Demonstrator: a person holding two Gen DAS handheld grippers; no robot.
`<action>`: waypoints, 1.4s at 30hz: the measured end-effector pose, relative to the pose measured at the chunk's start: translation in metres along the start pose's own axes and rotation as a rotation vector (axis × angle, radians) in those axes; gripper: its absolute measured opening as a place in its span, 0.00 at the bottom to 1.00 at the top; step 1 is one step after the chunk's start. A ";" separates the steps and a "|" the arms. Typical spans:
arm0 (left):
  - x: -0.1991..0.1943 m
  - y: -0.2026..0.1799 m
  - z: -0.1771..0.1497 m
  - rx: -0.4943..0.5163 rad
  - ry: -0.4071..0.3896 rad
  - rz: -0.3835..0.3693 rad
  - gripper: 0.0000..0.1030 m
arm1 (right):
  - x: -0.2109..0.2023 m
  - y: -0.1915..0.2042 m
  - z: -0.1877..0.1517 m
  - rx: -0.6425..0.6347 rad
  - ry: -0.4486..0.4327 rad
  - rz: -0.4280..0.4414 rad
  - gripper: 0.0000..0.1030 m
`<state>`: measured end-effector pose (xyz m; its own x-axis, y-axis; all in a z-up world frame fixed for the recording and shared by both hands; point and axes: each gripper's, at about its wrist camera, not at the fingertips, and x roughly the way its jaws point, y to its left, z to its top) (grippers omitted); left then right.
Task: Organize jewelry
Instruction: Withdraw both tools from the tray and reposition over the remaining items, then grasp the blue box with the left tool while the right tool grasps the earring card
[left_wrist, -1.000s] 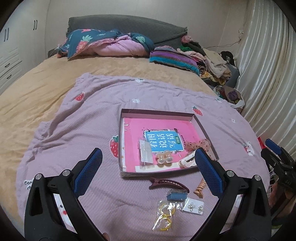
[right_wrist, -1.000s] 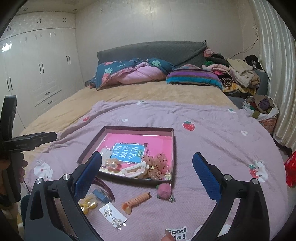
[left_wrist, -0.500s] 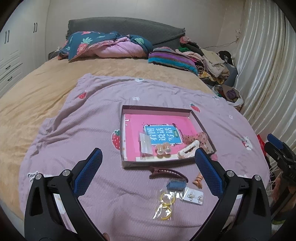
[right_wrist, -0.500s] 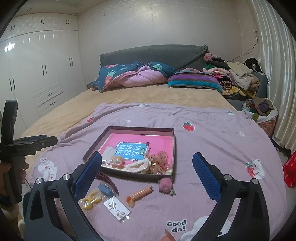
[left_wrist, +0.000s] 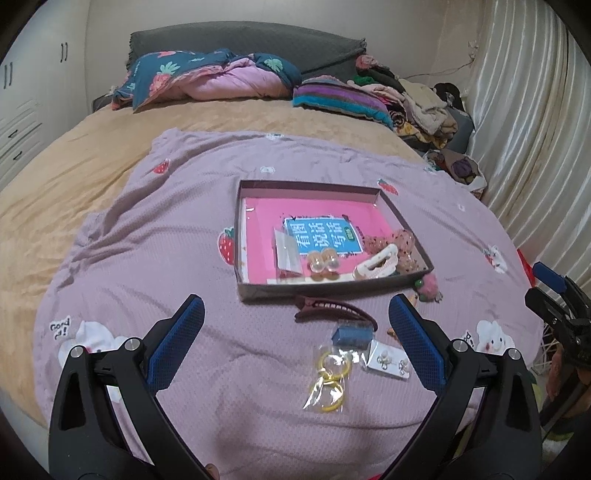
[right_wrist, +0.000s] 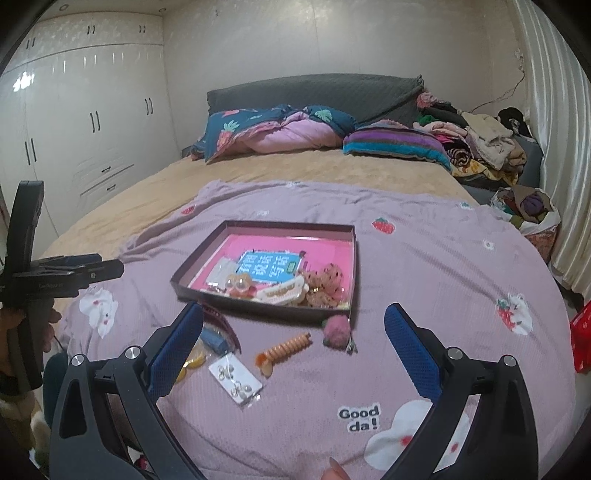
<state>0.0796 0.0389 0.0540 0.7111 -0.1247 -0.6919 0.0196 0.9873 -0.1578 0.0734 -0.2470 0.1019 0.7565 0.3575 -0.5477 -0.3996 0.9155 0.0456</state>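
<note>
A: Starting big. A bed (right_wrist: 122, 206) with a tan cover is filling the frame, and a lilac strawberry-print blanket (left_wrist: 166, 251) is lying spread across its lower half.

B: Upper left of the right wrist view: a white wardrobe (right_wrist: 74, 129) is standing along the wall. A clothes pile (right_wrist: 480, 147) is sitting at upper right.

A: Centre of both views, a shallow box tray (left_wrist: 325, 288) with a pink floor is resting on the blanket. A white claw clip (left_wrist: 376, 262), a pair of pearly earrings (left_wrist: 323, 260) and a brown spotted scrunchie (right_wrist: 325, 284) are lying in its near end.

B: Below the tray, on the blanket: a dark red hair clip (left_wrist: 332, 308) is lying just beside the tray's near wall. A pink pom-pom charm (right_wrist: 336, 326) is sitting by the near right corner.

A: Lower still, an orange spiral hair tie (right_wrist: 284, 349), a small blue piece (left_wrist: 351, 334), a bag of yellow rings (left_wrist: 328, 376) and an earring card (right_wrist: 234, 378) are clustering near one another.

B: Tools. The left gripper (left_wrist: 295, 339) is hovering over that cluster, jaws spread wide, gripping nothing.

A: The right gripper (right_wrist: 293, 349) is doing likewise, blue pads (right_wrist: 406, 347) far apart, released and empty, with the spiral tie and earring card showing between them. A hand (right_wrist: 44, 325) is gripping the left tool's handle at the left edge of the right wrist view.
</note>
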 end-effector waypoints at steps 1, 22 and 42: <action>0.000 0.000 -0.001 0.001 0.002 -0.001 0.91 | -0.001 0.001 -0.003 -0.002 0.004 0.003 0.95; 0.023 -0.030 -0.041 0.066 0.121 -0.029 0.91 | 0.004 0.003 -0.052 -0.051 0.102 0.021 0.95; 0.079 -0.040 -0.045 0.065 0.230 -0.120 0.91 | 0.042 0.029 -0.077 -0.108 0.219 0.103 0.95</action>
<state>0.1030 -0.0152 -0.0262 0.5226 -0.2534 -0.8140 0.1444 0.9673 -0.2084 0.0538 -0.2194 0.0156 0.5836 0.3886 -0.7130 -0.5306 0.8472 0.0274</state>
